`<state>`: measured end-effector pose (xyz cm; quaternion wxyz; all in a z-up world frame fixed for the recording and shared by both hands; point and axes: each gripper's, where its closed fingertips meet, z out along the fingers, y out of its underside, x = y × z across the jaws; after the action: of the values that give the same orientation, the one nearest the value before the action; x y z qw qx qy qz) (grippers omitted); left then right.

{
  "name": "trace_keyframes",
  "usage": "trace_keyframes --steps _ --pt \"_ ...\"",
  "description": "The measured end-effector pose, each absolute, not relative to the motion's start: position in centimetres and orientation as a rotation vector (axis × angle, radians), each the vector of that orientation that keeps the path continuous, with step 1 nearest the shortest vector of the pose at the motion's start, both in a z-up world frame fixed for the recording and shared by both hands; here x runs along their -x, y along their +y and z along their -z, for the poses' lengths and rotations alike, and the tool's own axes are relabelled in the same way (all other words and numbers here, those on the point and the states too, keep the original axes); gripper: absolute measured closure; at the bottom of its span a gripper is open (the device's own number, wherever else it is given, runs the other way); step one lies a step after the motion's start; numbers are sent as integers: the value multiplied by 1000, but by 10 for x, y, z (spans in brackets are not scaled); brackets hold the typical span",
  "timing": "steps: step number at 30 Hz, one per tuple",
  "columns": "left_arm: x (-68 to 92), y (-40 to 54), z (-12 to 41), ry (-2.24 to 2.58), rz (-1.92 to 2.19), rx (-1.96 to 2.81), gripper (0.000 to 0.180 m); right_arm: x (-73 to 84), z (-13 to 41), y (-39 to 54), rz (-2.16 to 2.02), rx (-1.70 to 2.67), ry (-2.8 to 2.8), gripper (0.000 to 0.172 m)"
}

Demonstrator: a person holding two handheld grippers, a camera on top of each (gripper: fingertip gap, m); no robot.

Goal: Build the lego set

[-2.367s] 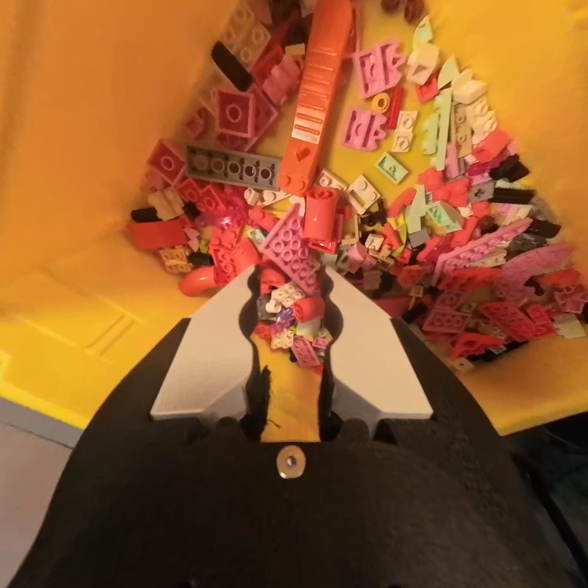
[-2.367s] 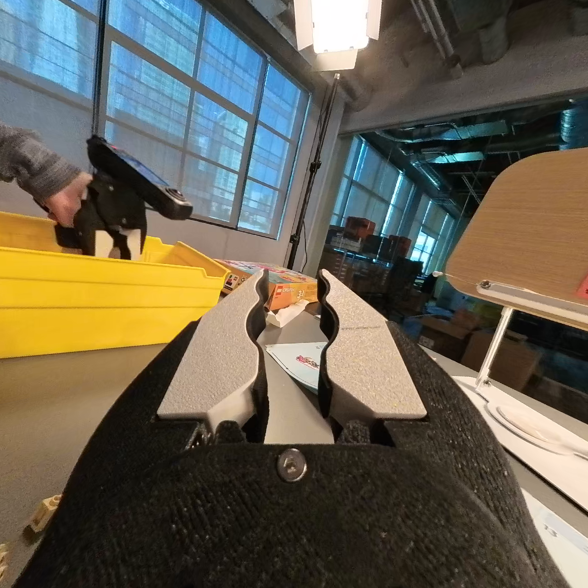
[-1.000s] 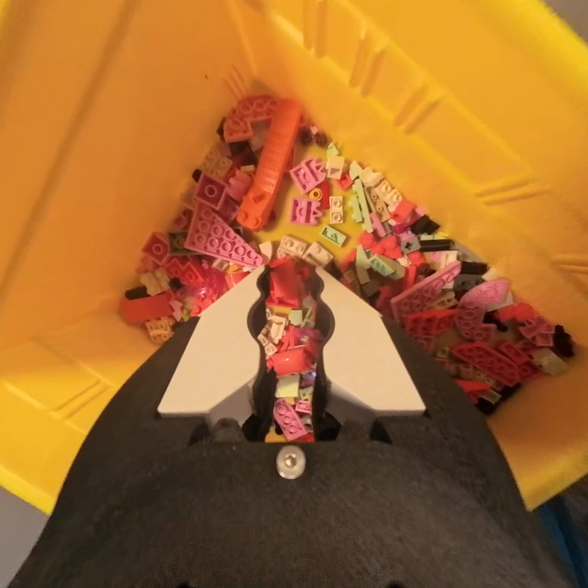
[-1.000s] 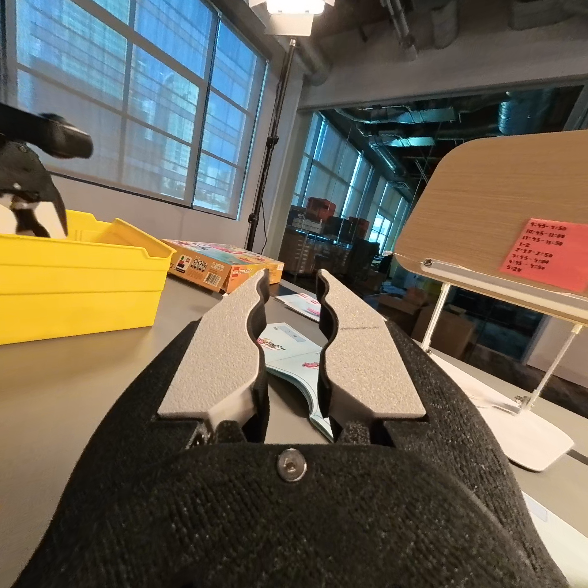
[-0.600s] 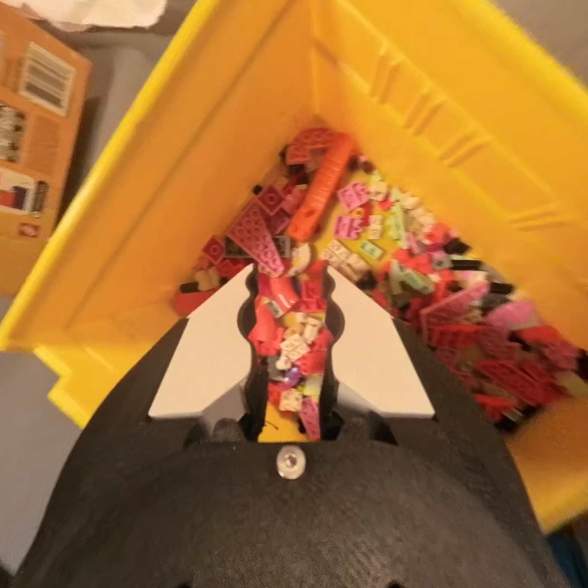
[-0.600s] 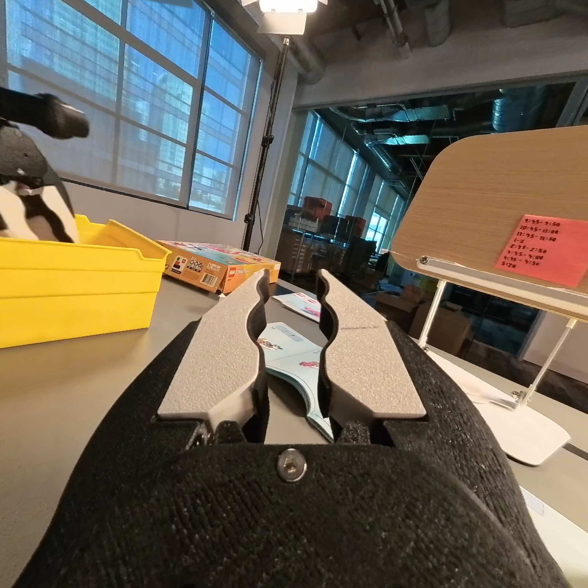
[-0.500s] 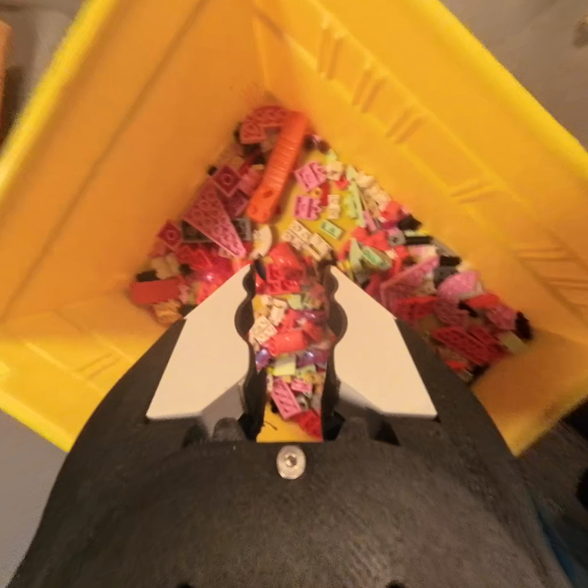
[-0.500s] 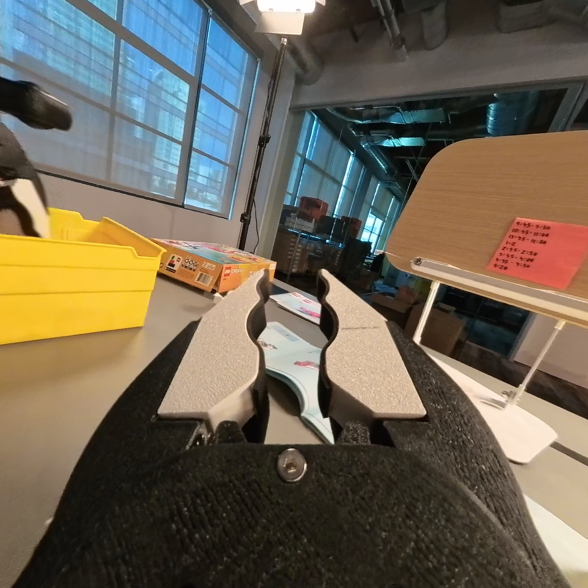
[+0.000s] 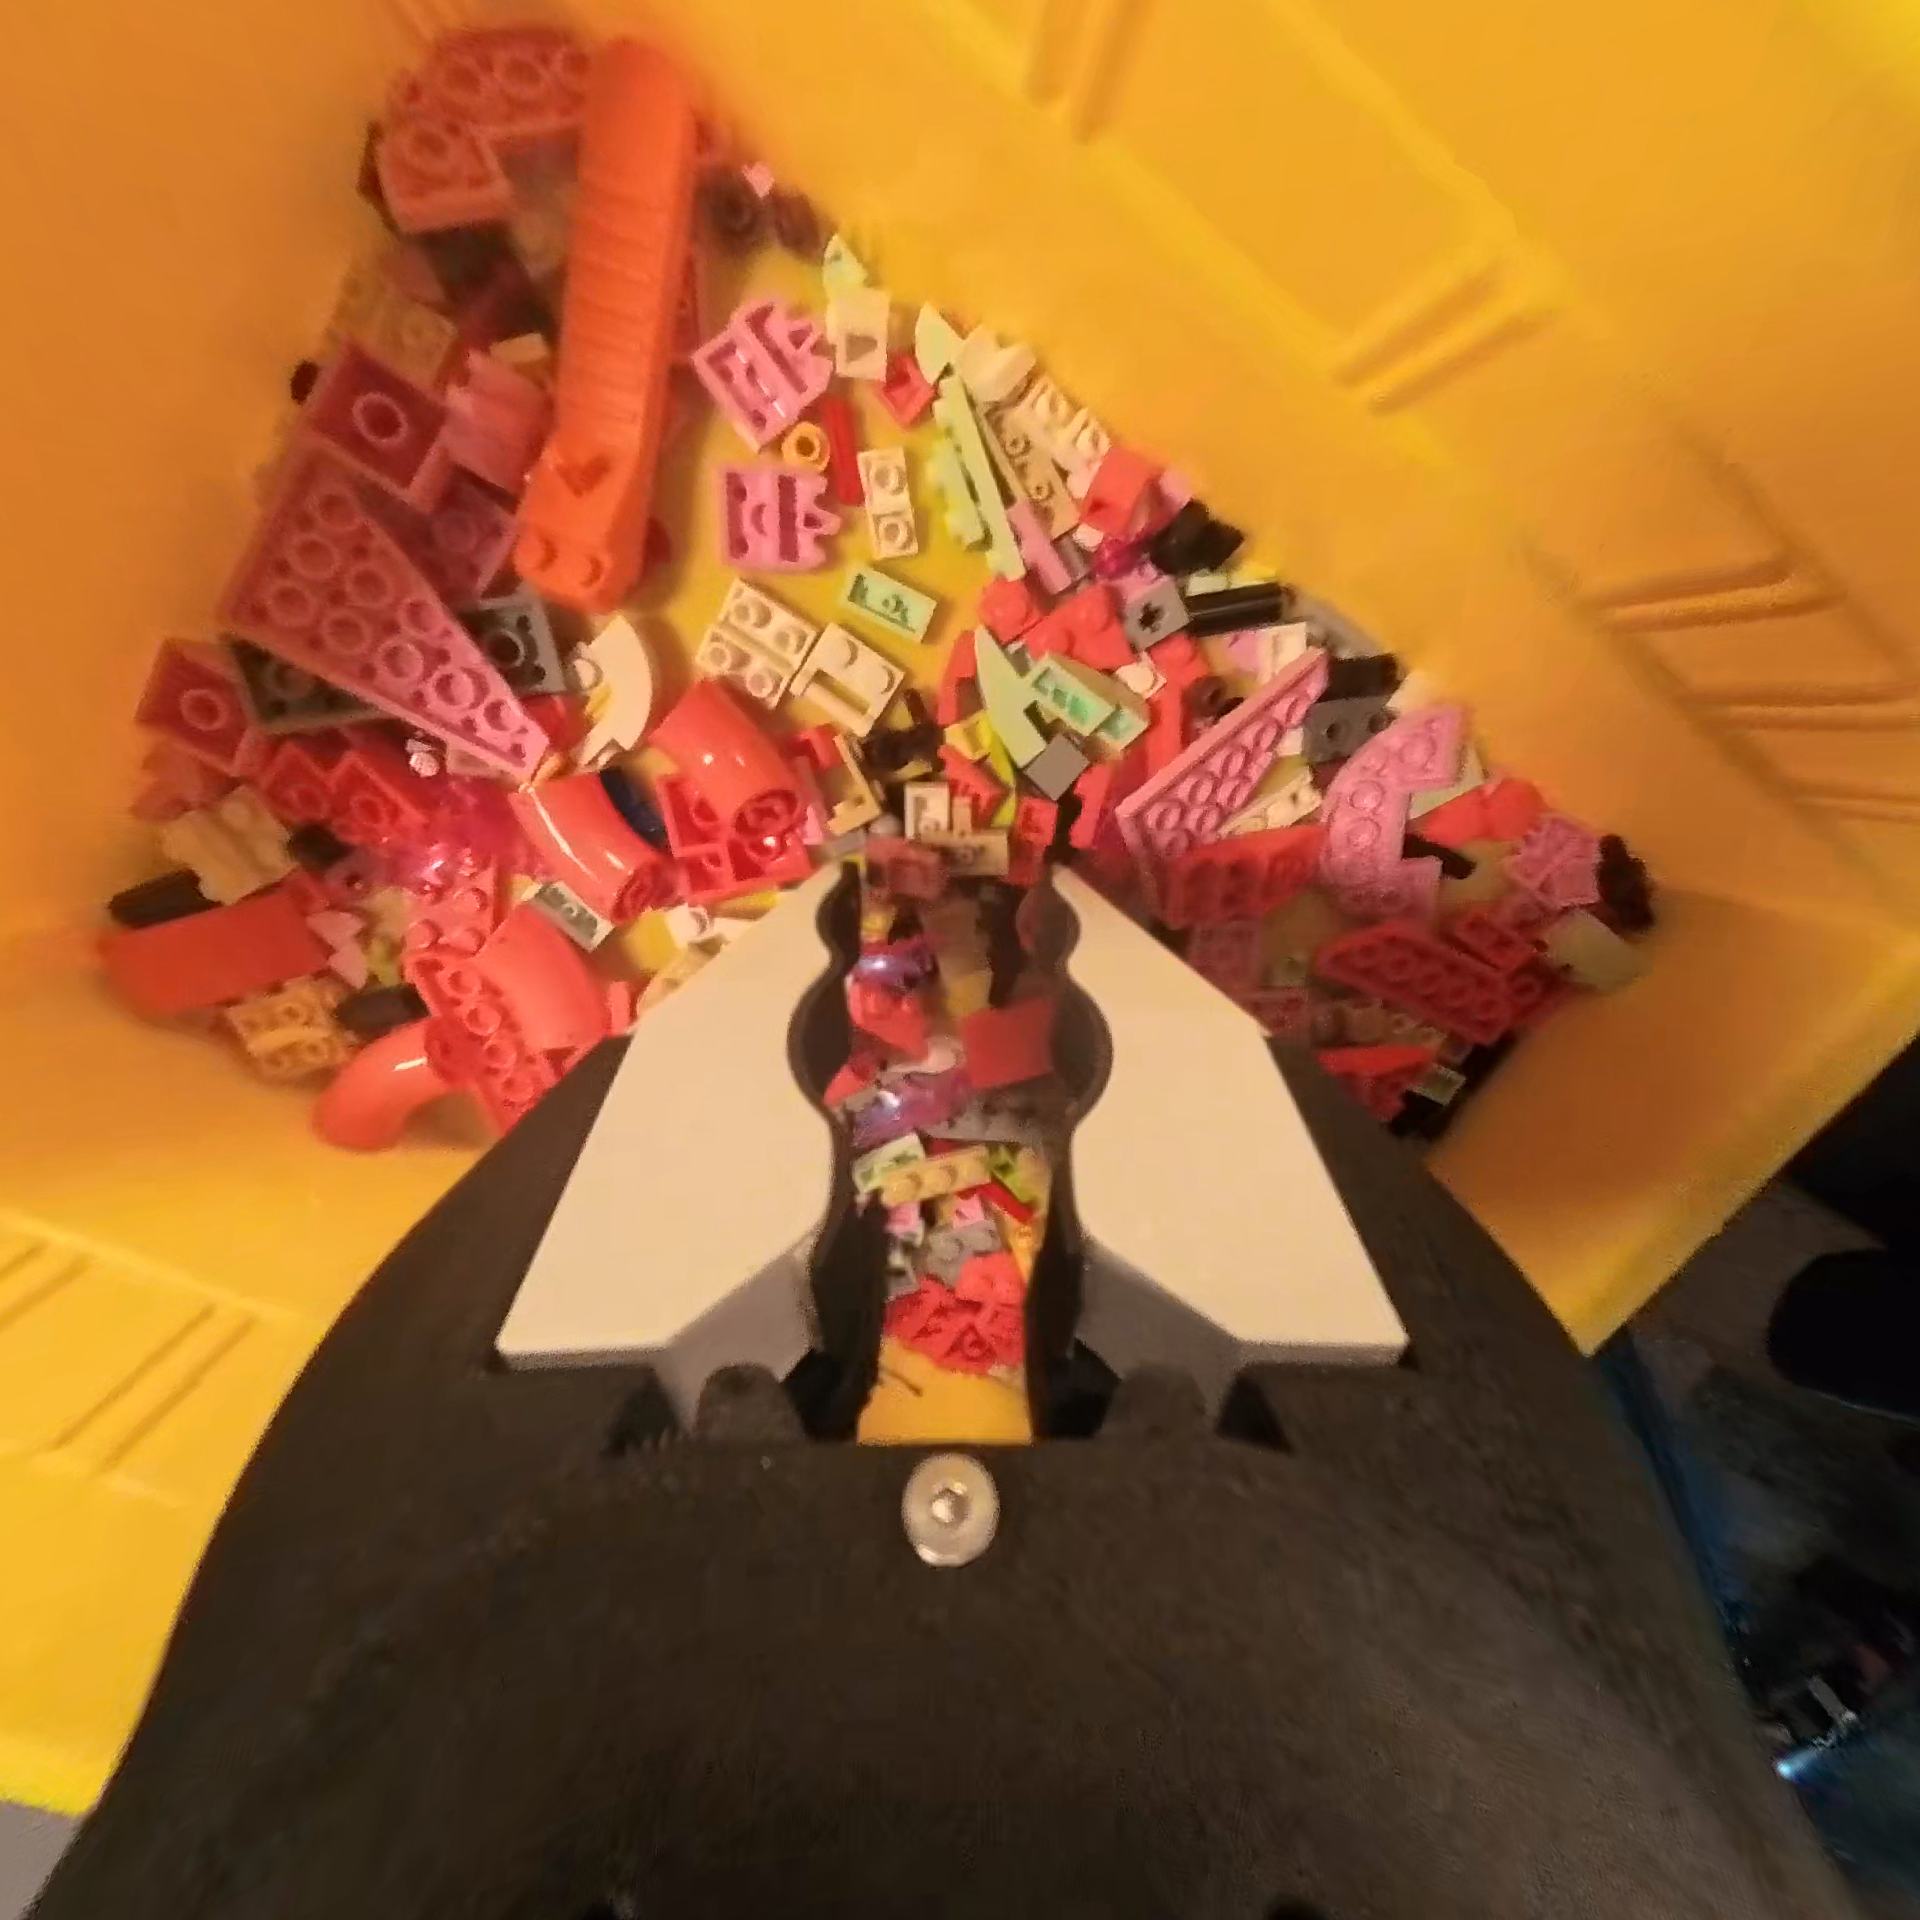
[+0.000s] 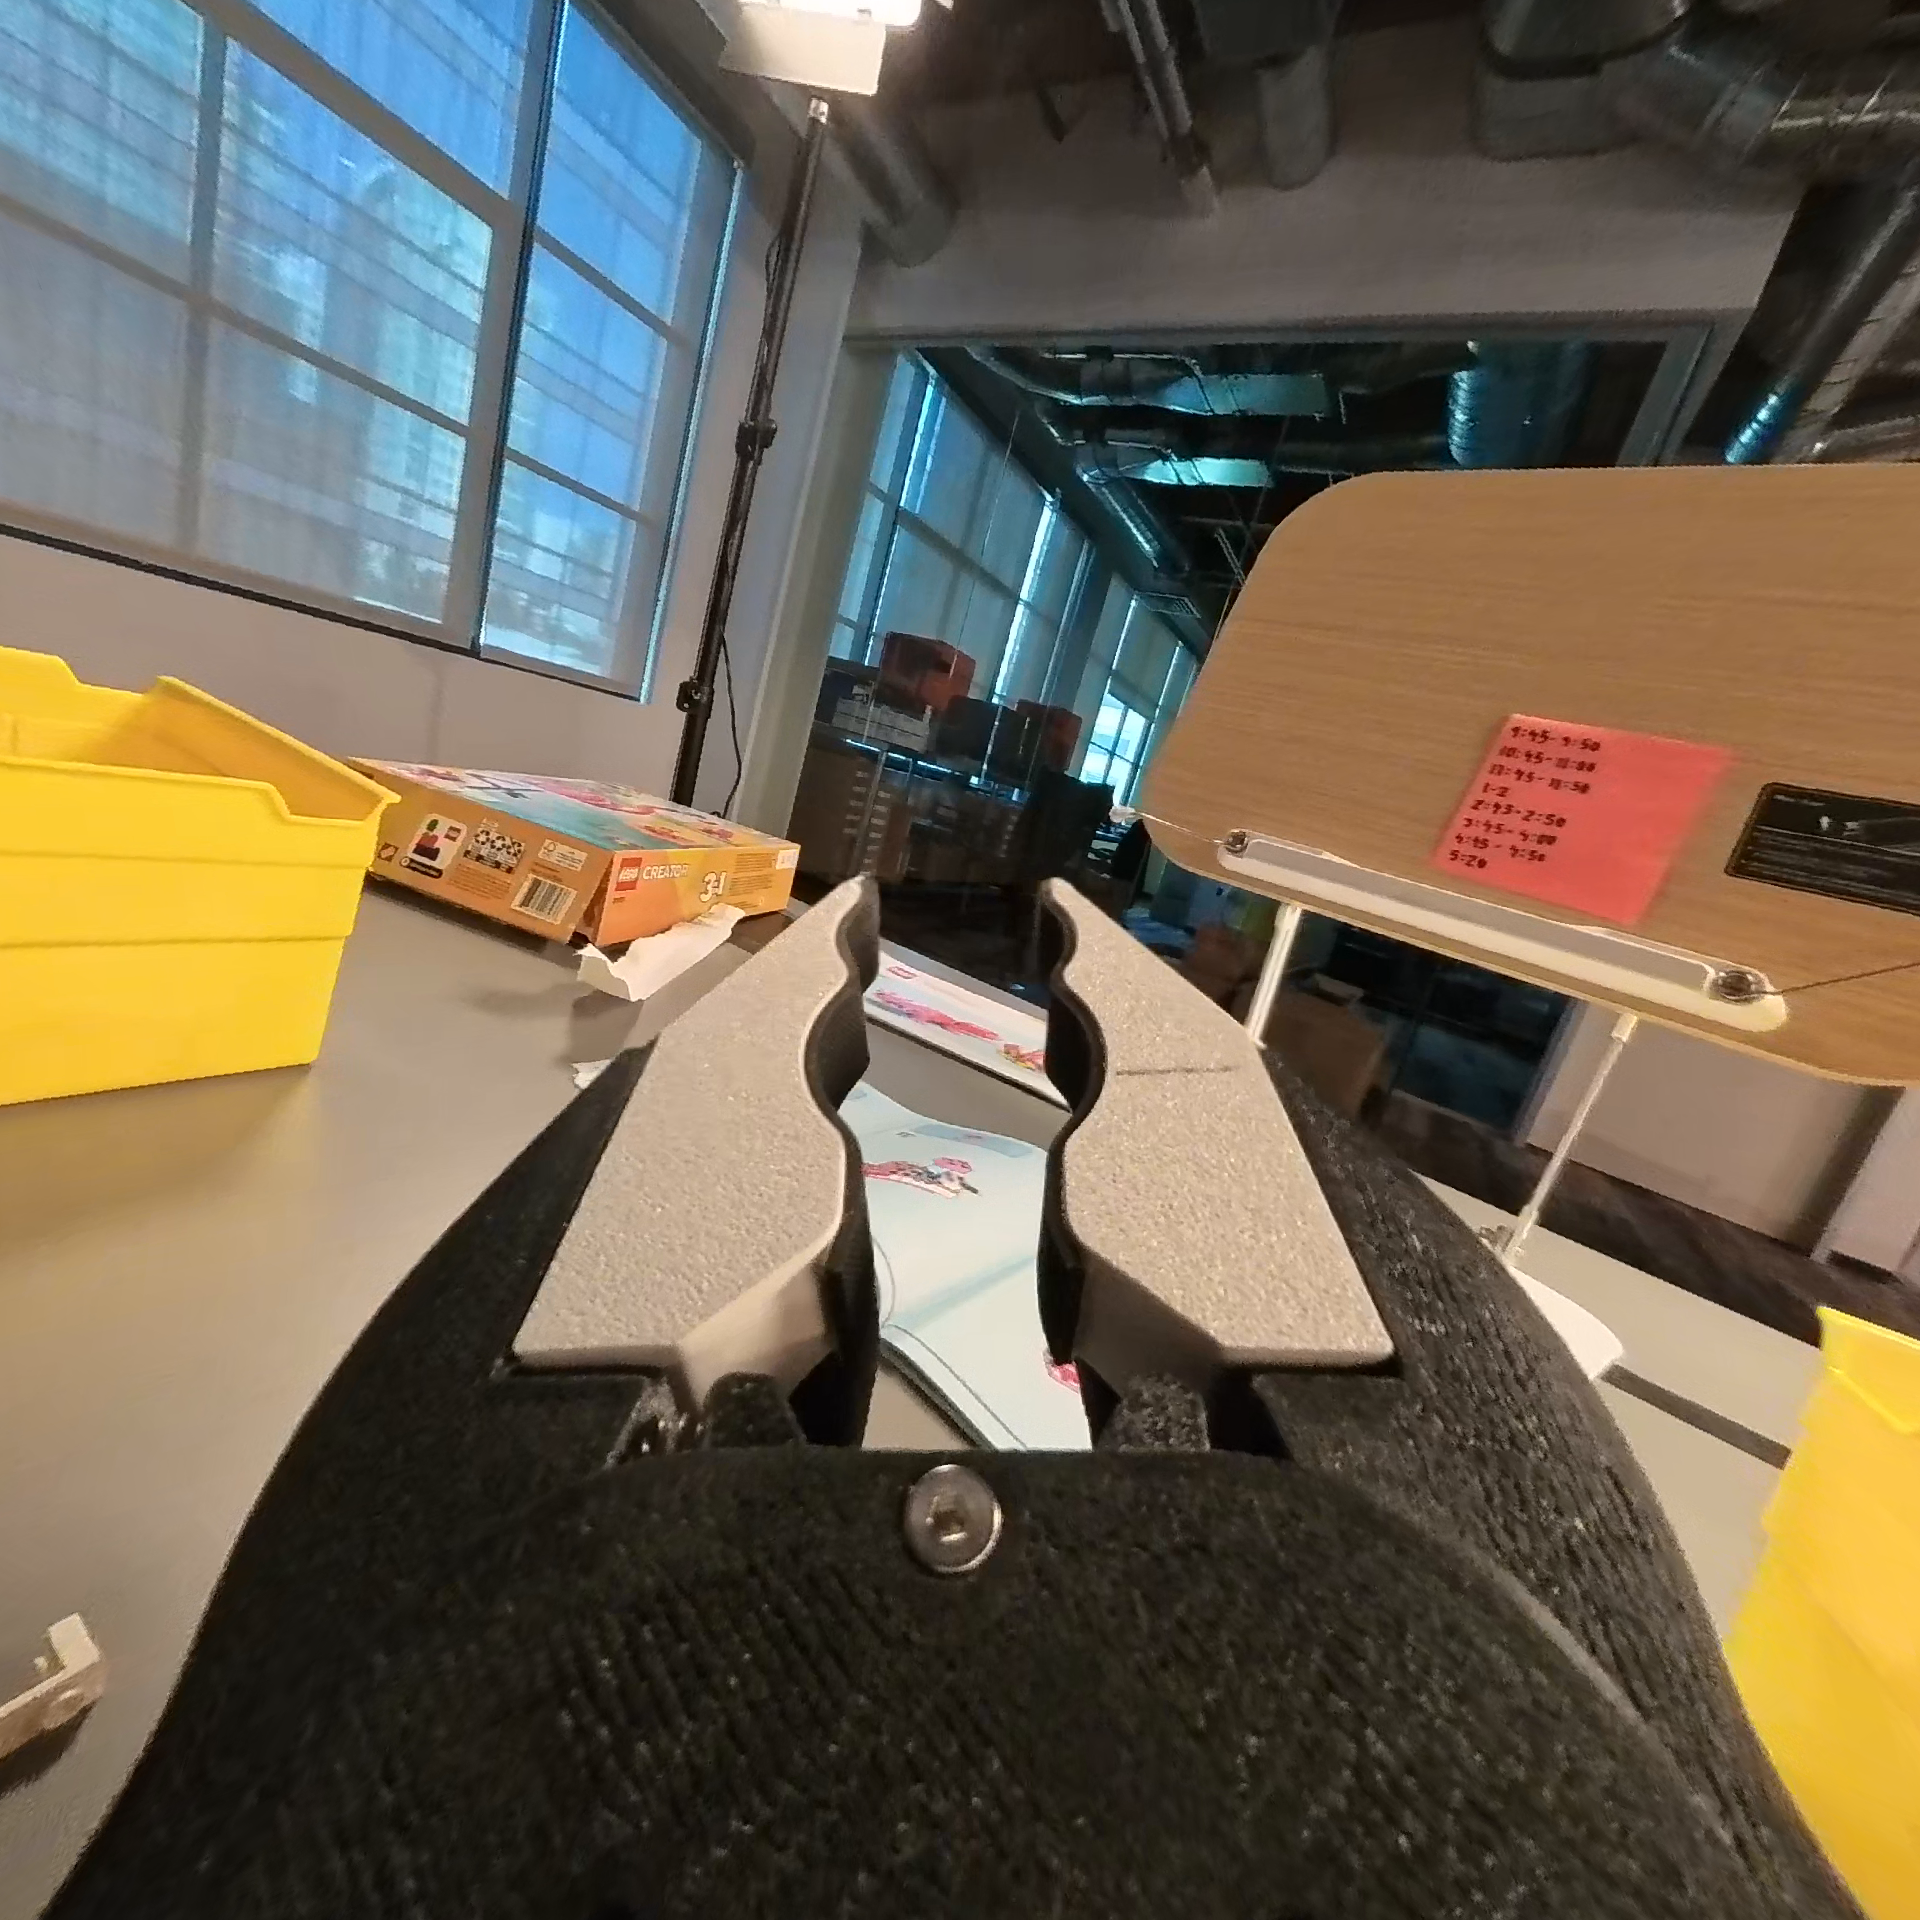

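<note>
Closer now, my left gripper [image 9: 951,883] hangs narrowly parted over the brick pile [image 9: 727,665] in the yellow bin [image 9: 1558,312], gripping nothing; my right gripper [image 10: 956,904] idles narrowly parted, empty, above the table [image 10: 260,1195].

Bricks [image 9: 935,644] crowd the bin [image 9: 1351,208] floor between its walls. On the surface [image 10: 260,1195], bare room lies between bin [image 10: 156,935], box [image 10: 582,852] and booklets [image 10: 935,1226].
</note>
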<state>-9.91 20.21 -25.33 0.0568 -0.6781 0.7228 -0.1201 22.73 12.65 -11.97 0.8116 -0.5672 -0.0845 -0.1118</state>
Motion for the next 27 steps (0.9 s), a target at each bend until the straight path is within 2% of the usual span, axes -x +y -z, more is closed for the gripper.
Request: trace_keyframes --steps 4,11,13,16,19,23,27 --pt "105 213 255 2212 242 2063 168 -231 120 126 214 1213 -155 143" --pt "131 187 246 2294 316 2265 167 -231 120 127 202 1213 -153 143" --pt "126 191 241 2226 356 2259 148 -231 120 127 200 1211 -152 143" --pt "107 204 231 2082 432 2172 142 -230 120 127 204 1211 -156 143" --pt "99 206 225 2032 469 2134 146 -234 120 126 217 1211 -139 144" --pt "93 207 227 2056 406 2051 161 -234 121 126 211 1215 -135 144" --pt "98 210 243 2097 302 2080 162 -234 121 126 215 1215 -138 144"
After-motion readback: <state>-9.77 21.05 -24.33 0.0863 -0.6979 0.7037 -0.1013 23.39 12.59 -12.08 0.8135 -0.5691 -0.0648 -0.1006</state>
